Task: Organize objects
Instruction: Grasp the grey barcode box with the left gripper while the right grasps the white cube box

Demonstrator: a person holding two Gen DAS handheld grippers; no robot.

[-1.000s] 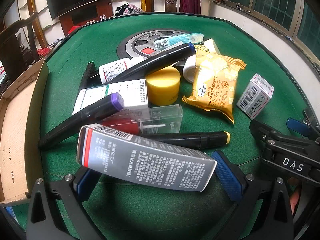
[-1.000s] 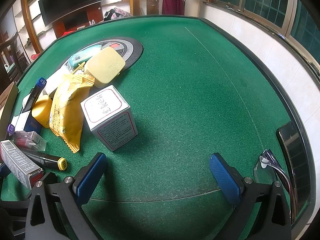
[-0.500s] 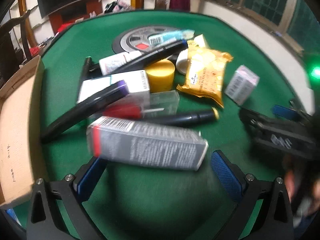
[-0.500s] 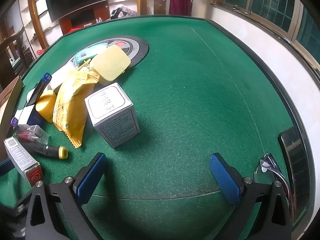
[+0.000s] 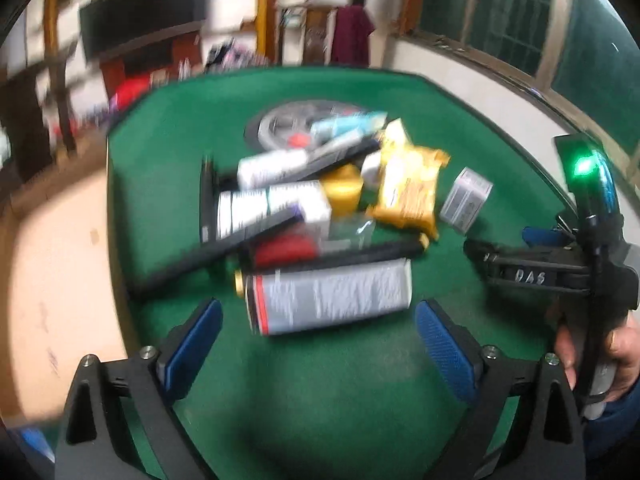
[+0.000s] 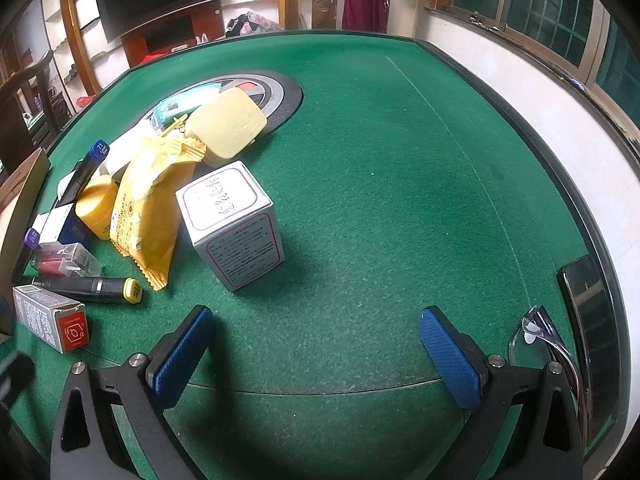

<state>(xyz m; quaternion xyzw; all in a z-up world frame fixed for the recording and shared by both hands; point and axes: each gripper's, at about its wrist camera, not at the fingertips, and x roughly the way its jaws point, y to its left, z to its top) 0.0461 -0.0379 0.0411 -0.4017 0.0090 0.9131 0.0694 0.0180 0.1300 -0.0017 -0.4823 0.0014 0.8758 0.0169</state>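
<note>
Two grippers I see: my left gripper (image 5: pixel 316 340) has its jaws wide but closing a little, nothing between the pads, and the grey box (image 5: pixel 328 296) with a red band lies on the green table (image 5: pixel 320 408) just in front of them; my right gripper (image 6: pixel 316 354) is spread open over bare felt. Behind the grey box lie three dark markers, counted in the right view, with one yellow-capped marker (image 6: pixel 96 286) nearest and one clear case (image 6: pixel 64 258) beside it. Farther are one white cube box (image 6: pixel 232 224), one yellow cracker packet (image 6: pixel 148 212), one yellow jar (image 6: pixel 96 206) and one pale soap (image 6: pixel 226 124); the left view is blurred.
</note>
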